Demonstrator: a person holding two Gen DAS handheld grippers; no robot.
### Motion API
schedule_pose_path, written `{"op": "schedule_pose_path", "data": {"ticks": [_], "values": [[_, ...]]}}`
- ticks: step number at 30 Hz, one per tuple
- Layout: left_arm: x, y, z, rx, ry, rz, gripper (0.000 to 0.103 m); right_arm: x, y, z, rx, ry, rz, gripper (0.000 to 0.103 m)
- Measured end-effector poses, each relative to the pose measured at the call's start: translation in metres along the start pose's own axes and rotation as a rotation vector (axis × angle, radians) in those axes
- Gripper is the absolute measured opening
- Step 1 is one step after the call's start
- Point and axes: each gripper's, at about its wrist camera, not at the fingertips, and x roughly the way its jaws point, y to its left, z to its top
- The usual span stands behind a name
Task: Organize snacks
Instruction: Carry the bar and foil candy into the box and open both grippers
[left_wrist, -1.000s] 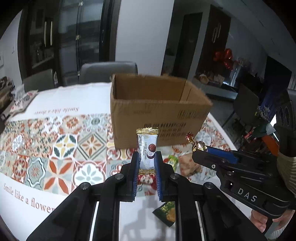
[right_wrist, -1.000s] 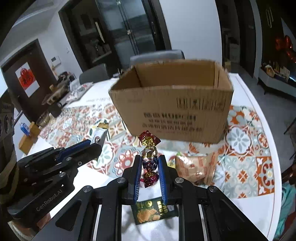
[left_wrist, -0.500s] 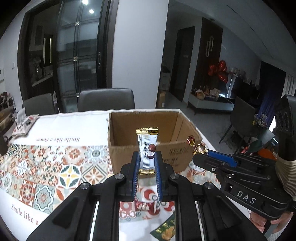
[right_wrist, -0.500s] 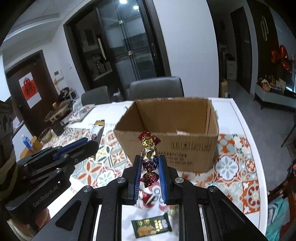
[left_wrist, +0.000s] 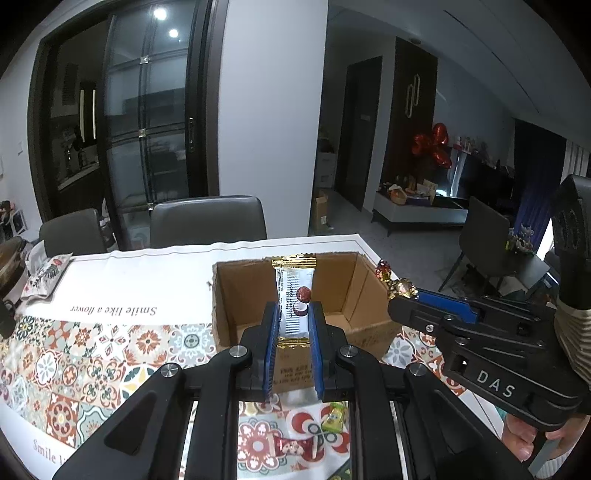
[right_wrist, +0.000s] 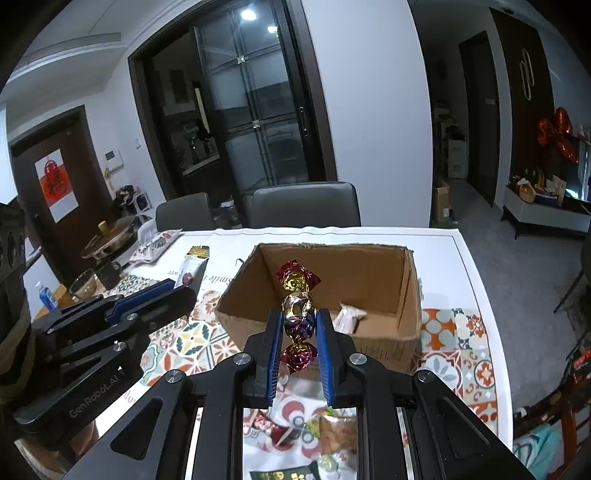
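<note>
My left gripper (left_wrist: 293, 314) is shut on a white snack bar with gold ends (left_wrist: 294, 295), held upright just in front of and above the open cardboard box (left_wrist: 369, 291). My right gripper (right_wrist: 298, 321) is shut on a foil-wrapped candy string (right_wrist: 297, 306), held above the near wall of the box (right_wrist: 406, 291). A pale wrapped snack (right_wrist: 349, 317) lies inside the box. The right gripper with its candy also shows at the right of the left wrist view (left_wrist: 400, 291); the left gripper with its bar shows in the right wrist view (right_wrist: 181, 286).
Loose snacks lie on the patterned tablecloth (left_wrist: 92, 354) below the grippers: a green candy (left_wrist: 334, 421), a red wrapper (left_wrist: 291, 446), a dark green packet (right_wrist: 284, 474). Grey chairs (left_wrist: 208, 221) stand behind the table. Bowls and a bottle (right_wrist: 46, 297) sit at the far left.
Both grippers have risen and moved forward with their snacks, so the views look down into the box from higher up. Both stay shut on their snacks.
</note>
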Motion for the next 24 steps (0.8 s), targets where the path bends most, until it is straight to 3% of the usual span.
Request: {"op": "schedule_pose_path", "data": {"ticks": [16,17,18,19,20,21,24], "values": [[0.069,0.007,0.033,0.008,0.098,0.003,0.019,0.061,-0.023,0.028,0.000,0.077,-0.043,0.020],[0.072,0.007,0.034,0.008,0.097,0.010,0.021,0.064,-0.024,0.029,0.004,0.082,-0.050,0.020],[0.075,0.008,0.036,0.002,0.099,0.023,0.033,0.067,-0.026,0.031,0.010,0.084,-0.054,0.020],[0.076,0.010,0.036,-0.008,0.098,0.029,0.042,0.070,-0.028,0.032,0.018,0.080,-0.057,0.023],[0.076,0.011,0.036,-0.016,0.094,0.029,0.042,0.072,-0.030,0.034,0.021,0.084,-0.062,0.028],[0.075,0.011,0.035,-0.019,0.096,0.029,0.042,0.074,-0.031,0.035,0.025,0.088,-0.068,0.041],[0.070,0.012,0.028,-0.017,0.100,0.036,0.043,0.072,-0.036,0.033,0.039,0.079,-0.080,0.044]]}}
